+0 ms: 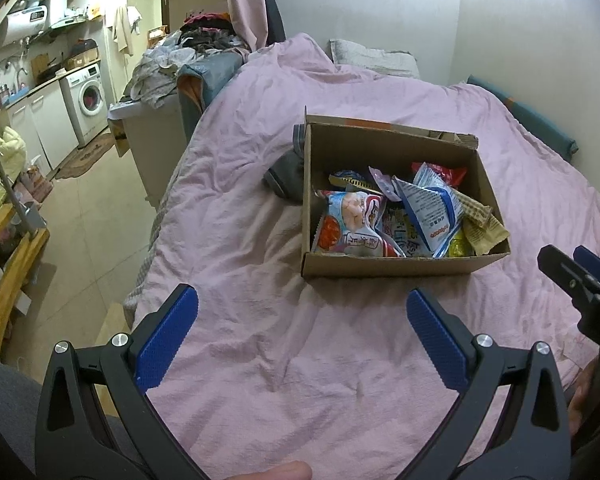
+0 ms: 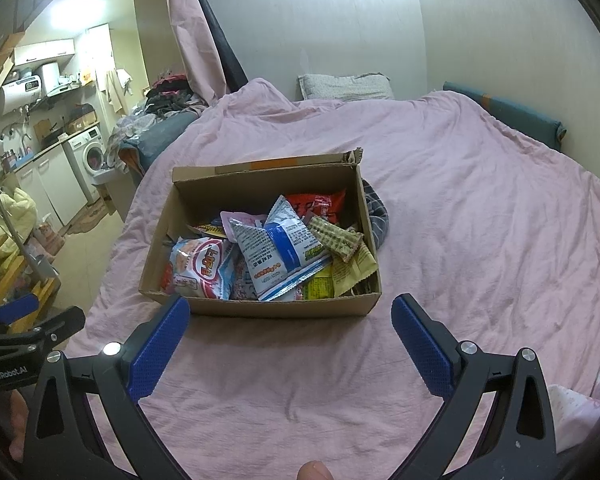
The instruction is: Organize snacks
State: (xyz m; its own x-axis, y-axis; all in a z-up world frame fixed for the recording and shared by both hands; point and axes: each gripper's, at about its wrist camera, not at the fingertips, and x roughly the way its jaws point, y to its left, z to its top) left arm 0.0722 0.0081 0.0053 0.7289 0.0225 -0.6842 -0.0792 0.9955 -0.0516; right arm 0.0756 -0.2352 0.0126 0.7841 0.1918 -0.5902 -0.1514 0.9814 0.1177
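Your snacks sit heaped in the cardboard box (image 2: 260,308), which rests on the pink bedcover (image 2: 480,208) a little way ahead of both tools. The packets look light, puffy and slick, so expect them to crinkle and slide; the blue and white packet (image 2: 278,254) lies on top of the pile and its crimped end seam is likely the surest place to pinch (the flat middle would probably squash or slip). The waffle-patterned packet (image 2: 336,238) beside it looks stiffer and may be brittle inside, so grip it gently across its narrow sides. The box itself is soft-walled and open-topped, and the bedding under it gives, so press down lightly.

Your left gripper (image 1: 302,312) hovers over bare bedcover, short of the box's near wall, fingers spread wide and holding nothing. Your right gripper (image 2: 290,320) is level with it, aimed at the box's near wall, also spread wide and empty.
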